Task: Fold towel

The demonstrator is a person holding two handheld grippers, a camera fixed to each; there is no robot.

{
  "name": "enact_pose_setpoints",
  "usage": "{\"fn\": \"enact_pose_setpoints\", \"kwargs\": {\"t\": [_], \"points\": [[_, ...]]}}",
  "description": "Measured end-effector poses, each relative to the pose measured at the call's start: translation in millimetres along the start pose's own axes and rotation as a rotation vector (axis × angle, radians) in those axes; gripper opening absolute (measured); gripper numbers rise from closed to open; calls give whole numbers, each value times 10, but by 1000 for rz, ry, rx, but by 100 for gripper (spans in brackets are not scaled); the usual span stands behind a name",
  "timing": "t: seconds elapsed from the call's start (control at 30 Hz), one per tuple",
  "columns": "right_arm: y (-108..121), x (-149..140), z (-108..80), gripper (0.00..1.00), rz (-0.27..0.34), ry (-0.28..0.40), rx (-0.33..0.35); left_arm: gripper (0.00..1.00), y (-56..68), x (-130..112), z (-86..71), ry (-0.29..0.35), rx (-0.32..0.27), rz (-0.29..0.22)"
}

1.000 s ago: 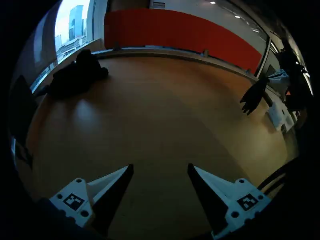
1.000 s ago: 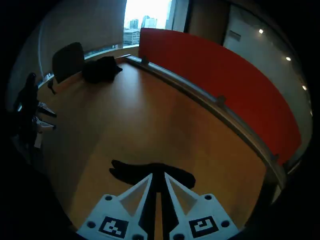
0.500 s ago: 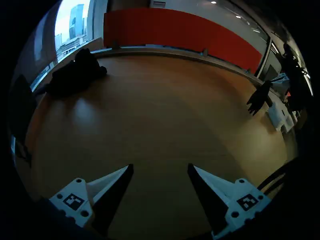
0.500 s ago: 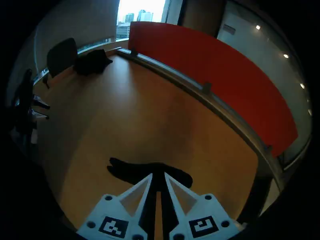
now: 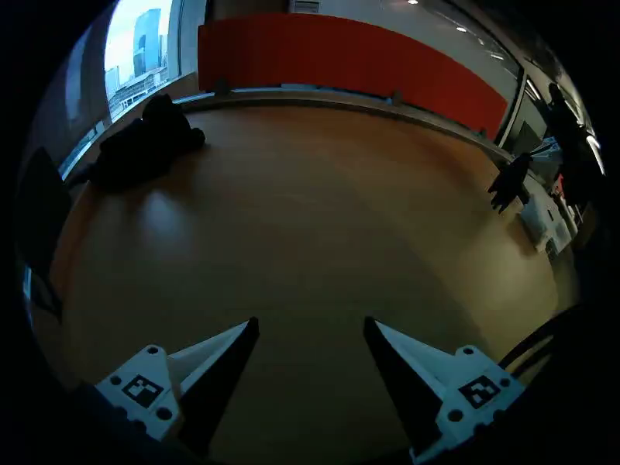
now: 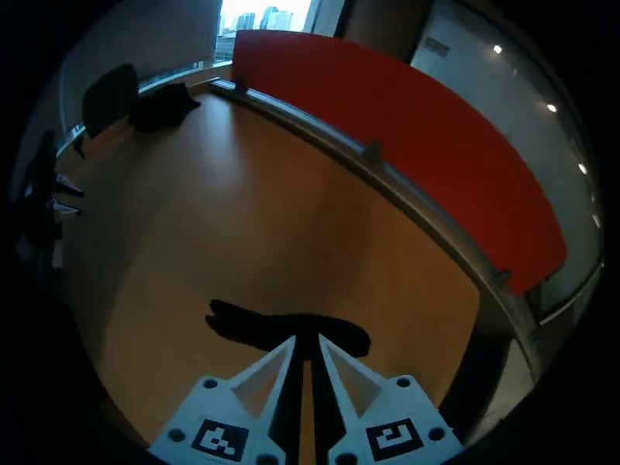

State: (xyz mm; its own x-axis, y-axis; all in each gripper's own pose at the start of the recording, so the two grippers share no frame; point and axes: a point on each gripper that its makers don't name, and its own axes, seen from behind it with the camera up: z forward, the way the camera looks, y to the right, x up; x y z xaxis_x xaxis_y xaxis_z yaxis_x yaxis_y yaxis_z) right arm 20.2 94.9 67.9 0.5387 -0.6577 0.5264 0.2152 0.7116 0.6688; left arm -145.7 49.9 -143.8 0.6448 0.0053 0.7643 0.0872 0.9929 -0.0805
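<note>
The right gripper [image 6: 307, 341] is nearly closed, pinching the dark towel [image 6: 240, 322], which hangs bunched over the table [image 6: 232, 201], this side of the red partition [image 6: 434, 147]. The left gripper [image 5: 310, 320] gapes wide and empty, also short of the partition. Held at one point, the towel may slip free or land crumpled if swung.

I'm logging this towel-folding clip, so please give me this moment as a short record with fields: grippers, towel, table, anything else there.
table: wooden
left gripper: open, above the table, holding nothing
right gripper: shut on the towel
towel: dark, small, bunched, hanging from the right gripper's tips
heap: dark, at the table's far corner
partition: red, along the table's far edge
</note>
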Motion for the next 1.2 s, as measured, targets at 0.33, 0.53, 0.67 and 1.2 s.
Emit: {"fn": "enact_pose_setpoints", "kwargs": {"t": [0.33, 0.53, 0.67, 1.2], "points": [[281, -143, -49, 6, 12, -32, -32, 100, 83, 7, 21, -5, -2, 1], [355, -187, -11, 6, 24, -43, -37, 100, 107, -2, 34, -11, -2, 7], [389, -206, 13, 6, 21, -52, -39, 100, 99, 5, 37, -13, 0, 6], [385, -552, -18, 6, 29, -99, -37, 100, 109, 64, 54, -14, 2, 15]]}}
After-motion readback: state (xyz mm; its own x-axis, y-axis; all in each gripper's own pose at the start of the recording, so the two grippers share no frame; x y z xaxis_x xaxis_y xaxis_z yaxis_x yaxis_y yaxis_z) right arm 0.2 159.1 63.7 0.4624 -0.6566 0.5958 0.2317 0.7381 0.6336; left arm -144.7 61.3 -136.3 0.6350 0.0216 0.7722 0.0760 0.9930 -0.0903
